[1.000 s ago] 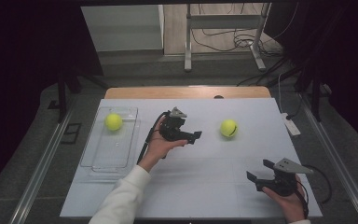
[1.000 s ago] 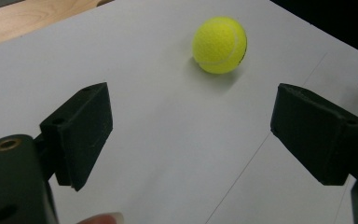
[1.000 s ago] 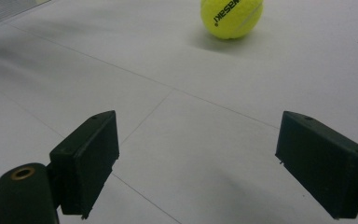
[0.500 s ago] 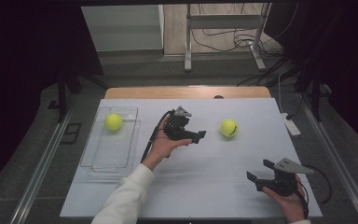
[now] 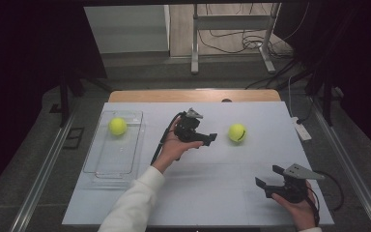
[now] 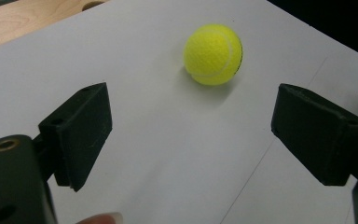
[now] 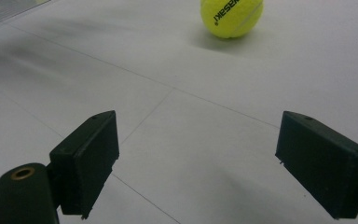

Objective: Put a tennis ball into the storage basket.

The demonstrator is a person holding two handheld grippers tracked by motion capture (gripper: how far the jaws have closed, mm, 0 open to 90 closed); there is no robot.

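Tennis ball (image 5: 237, 132) lies on the white table (image 5: 212, 193), just ahead of the left gripper (image 5: 209, 139), whose jaws stand wide and empty. Right gripper (image 5: 266, 181) likewise gapes, holding nothing. Black lettering on the ball, upside down, perhaps reads "KASAKI". Another ball (image 5: 118, 126) sits in a clear tray (image 5: 101, 164).

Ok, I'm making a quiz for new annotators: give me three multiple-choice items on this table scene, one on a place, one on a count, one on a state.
1. Where does the tennis ball in the clear tray lie?
A. far end
B. near end
C. under the tray

2. How many tennis balls are in the high view?
A. one
B. two
C. three

3. How is the left gripper?
A. shut on a ball
B. open, nothing between its jaws
C. lying on the table

Answers:
1 A: the tray's ball sits at the far end.
2 B: that one plus the ball on the table.
3 B: the left gripper view shows its jaws apart, the ball ahead.
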